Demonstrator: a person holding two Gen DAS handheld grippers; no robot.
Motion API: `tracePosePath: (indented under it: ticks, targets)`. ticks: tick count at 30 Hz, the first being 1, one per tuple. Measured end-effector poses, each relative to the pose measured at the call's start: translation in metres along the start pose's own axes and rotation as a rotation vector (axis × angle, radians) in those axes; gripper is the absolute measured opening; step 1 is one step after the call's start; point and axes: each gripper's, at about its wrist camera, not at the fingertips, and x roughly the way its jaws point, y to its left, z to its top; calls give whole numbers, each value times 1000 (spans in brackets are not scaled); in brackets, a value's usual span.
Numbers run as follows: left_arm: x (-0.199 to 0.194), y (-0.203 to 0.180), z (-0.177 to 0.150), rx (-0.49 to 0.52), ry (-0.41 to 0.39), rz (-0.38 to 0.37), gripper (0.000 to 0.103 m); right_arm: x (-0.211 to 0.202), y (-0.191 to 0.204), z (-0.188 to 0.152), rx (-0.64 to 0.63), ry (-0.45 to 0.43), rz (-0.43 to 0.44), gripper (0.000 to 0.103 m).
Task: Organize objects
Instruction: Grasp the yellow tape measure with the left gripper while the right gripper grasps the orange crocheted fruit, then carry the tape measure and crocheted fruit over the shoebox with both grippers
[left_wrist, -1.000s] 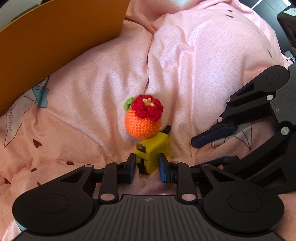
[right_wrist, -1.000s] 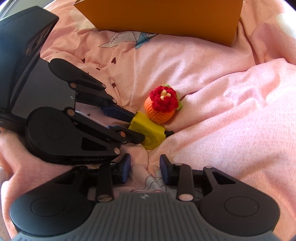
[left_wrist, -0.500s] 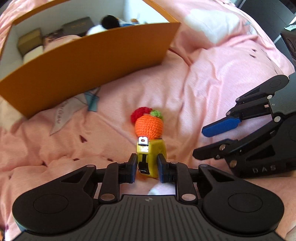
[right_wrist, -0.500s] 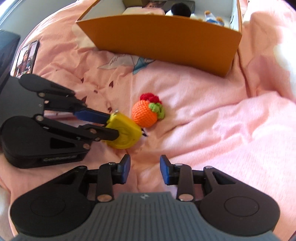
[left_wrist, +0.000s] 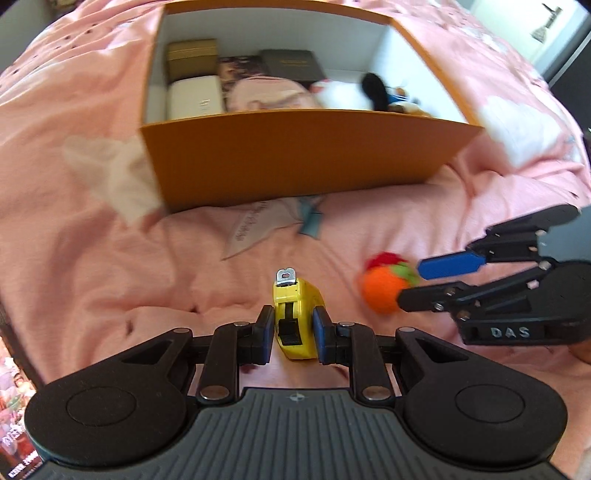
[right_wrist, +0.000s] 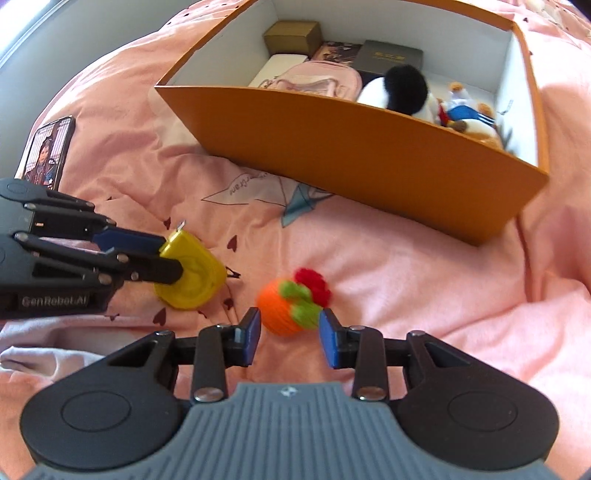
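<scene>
A yellow tape measure (left_wrist: 296, 320) is clamped between the pads of the left tongs (left_wrist: 294, 329), its metal hook pointing away. The right tongs (right_wrist: 289, 331) are held released, jaws parted, with a crocheted orange ball (right_wrist: 291, 307) (green leaf, red top) just ahead of the blue pads (right_wrist: 253, 329); whether these touch it cannot be told. The ball lies on the pink bedspread (right_wrist: 424, 273). Farther off, an orange box (right_wrist: 369, 147) stands open, already containing small boxes, a pink pouch and plush toys (right_wrist: 402, 92). A phone (right_wrist: 46, 149) lies at the far left.
</scene>
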Motion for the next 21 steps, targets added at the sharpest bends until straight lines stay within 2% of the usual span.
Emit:
tracePosePath:
  ticks: [7, 15, 18, 21]
  targets:
    - [27, 9, -3, -66, 48, -29, 25, 12, 18, 5, -25, 31, -73, 41]
    - [39, 15, -5, -110, 52, -39, 29, 23, 8, 4, 30, 75, -66, 52]
    - [48, 15, -4, -119, 68, -31, 36, 27, 7, 4, 35, 88, -53, 53]
    - [56, 15, -3, -129, 80, -35, 38, 30, 7, 3, 36, 94, -47, 53]
